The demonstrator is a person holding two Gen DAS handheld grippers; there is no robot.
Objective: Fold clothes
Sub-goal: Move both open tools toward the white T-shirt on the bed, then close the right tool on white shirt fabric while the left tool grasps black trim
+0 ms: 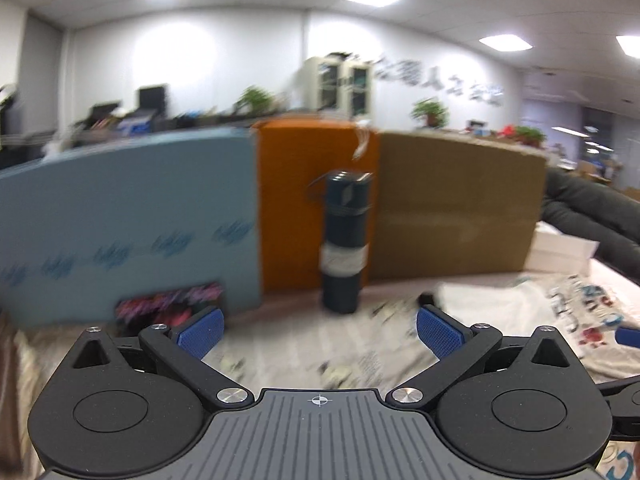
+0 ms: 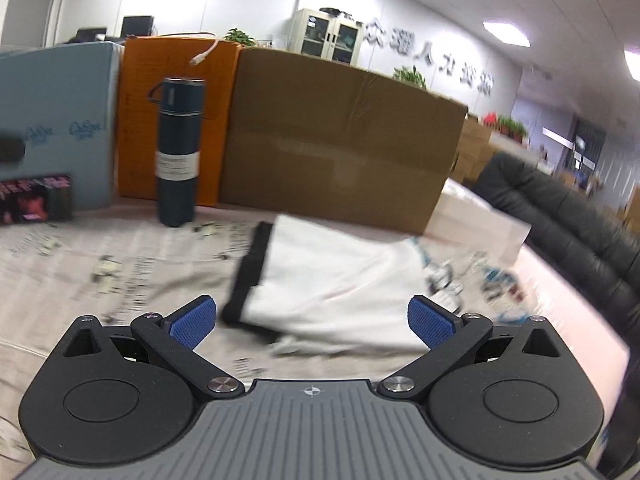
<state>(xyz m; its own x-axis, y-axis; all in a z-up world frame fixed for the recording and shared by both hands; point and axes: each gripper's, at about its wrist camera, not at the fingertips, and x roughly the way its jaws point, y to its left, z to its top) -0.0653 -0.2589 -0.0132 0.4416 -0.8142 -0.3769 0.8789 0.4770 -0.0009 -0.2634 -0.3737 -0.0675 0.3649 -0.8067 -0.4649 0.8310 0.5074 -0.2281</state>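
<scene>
A white T-shirt [image 2: 340, 280] with a black-trimmed sleeve and a coloured print lies on the newspaper-covered table [image 2: 120, 272]. My right gripper [image 2: 312, 324] is open just above its near edge, with the sleeve between and beyond the blue pads. In the left wrist view the same shirt [image 1: 520, 312] lies to the right. There my left gripper [image 1: 320, 336] hangs open over bare newspaper, holding nothing. A blue pad of the other gripper [image 1: 628, 336] shows at the right edge.
A dark blue flask [image 2: 178, 152] stands at the back of the table, before a blue panel [image 1: 120, 220], an orange box [image 2: 176, 120] and a large cardboard box [image 2: 340, 140]. A small dark packet [image 2: 36, 198] sits at left. A black sofa [image 2: 560, 220] is on the right.
</scene>
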